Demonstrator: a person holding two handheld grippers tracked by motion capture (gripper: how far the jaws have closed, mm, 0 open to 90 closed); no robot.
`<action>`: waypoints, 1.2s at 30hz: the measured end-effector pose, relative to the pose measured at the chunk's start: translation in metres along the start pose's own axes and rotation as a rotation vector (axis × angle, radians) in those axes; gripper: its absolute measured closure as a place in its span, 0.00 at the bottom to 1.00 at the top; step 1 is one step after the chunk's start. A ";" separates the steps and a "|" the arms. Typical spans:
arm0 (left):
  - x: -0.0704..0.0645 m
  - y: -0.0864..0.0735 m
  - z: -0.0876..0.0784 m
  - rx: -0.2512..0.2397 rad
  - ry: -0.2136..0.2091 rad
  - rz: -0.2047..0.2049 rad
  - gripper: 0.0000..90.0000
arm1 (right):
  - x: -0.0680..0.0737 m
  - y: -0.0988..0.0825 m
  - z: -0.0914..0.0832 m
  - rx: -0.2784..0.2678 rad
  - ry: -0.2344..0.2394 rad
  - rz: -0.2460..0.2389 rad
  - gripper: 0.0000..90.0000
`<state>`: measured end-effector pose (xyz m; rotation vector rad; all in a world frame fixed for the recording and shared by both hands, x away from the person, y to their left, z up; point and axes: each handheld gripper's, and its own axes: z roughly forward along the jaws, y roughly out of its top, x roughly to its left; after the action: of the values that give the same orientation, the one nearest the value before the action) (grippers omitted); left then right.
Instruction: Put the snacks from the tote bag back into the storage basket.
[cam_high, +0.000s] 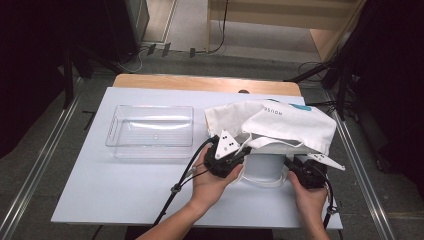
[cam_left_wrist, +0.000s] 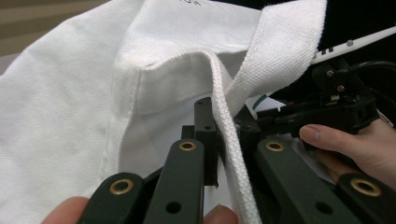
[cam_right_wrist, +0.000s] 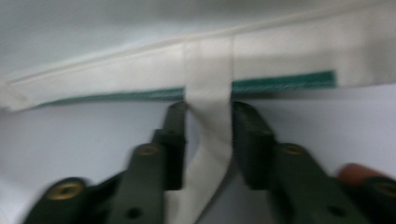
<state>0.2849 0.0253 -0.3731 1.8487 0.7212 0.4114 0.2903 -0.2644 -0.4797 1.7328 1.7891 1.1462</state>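
High view: a clear plastic bin (cam_high: 150, 131) stands empty toward the counter's (cam_high: 100, 200) left edge. A white cloth bag (cam_high: 272, 125) lies toward the right edge, its printed lettering too small to read. The left claw (cam_high: 231, 159) and right claw (cam_high: 300, 170) sit at the bag's near side.

Left gripper view: the left claw (cam_left_wrist: 224, 140) is clamped on a woven white strap (cam_left_wrist: 233, 154) of the bag.

Right gripper view: blurred; the right claw (cam_right_wrist: 205, 135) has a white strap (cam_right_wrist: 208, 93) between its jaws, and whether they press it I cannot tell. A teal band (cam_right_wrist: 280, 83) runs along the hem.
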 end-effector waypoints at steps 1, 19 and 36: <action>0.002 0.002 0.000 -0.003 0.002 0.002 0.95 | 0.000 0.000 0.000 0.008 0.003 0.000 0.87; 0.044 0.050 0.006 -0.060 0.088 0.018 0.95 | -0.014 -0.024 -0.043 0.013 0.000 -0.159 1.00; 0.060 0.066 0.017 -0.062 0.098 0.001 0.95 | -0.020 -0.020 -0.090 -0.235 -0.084 -0.092 0.46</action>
<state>0.3594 0.0350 -0.3216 1.7803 0.7650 0.5222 0.2124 -0.3066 -0.4474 1.5244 1.5960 1.1750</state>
